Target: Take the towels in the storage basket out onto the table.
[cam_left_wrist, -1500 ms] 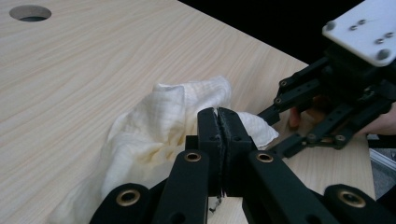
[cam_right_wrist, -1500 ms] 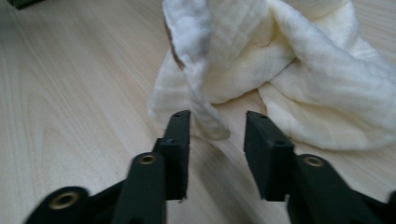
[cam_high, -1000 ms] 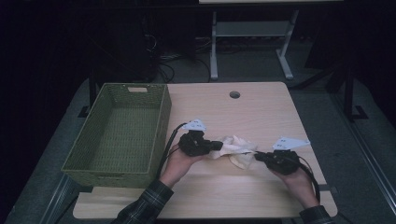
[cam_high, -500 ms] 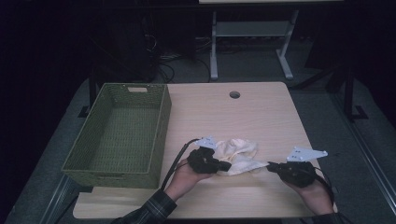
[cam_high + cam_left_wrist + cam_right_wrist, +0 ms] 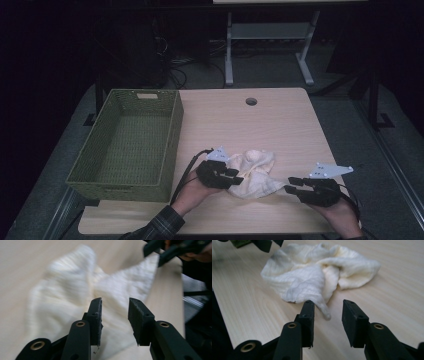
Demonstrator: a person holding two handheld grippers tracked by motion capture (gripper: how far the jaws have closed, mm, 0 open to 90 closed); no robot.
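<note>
Table: wooden top [image 5: 280, 130], basket [image 5: 125, 145] far left.
Change: your left gripper [image 5: 239, 179] and right gripper [image 5: 292, 184] have just opened, part-way, holding nothing.
Cloth [image 5: 255, 172]: released, crumpled between them; regrasp next.

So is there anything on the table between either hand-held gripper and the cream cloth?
Nothing visible. The cloth lies crumpled on bare table. The left hand-held gripper has its open jaws right over it, and the right hand-held gripper faces its near corner across bare wood. Both jaws have just been opening.

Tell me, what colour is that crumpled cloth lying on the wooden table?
Cream white, a soft crumpled cloth; the right gripper view shows it best.
</note>
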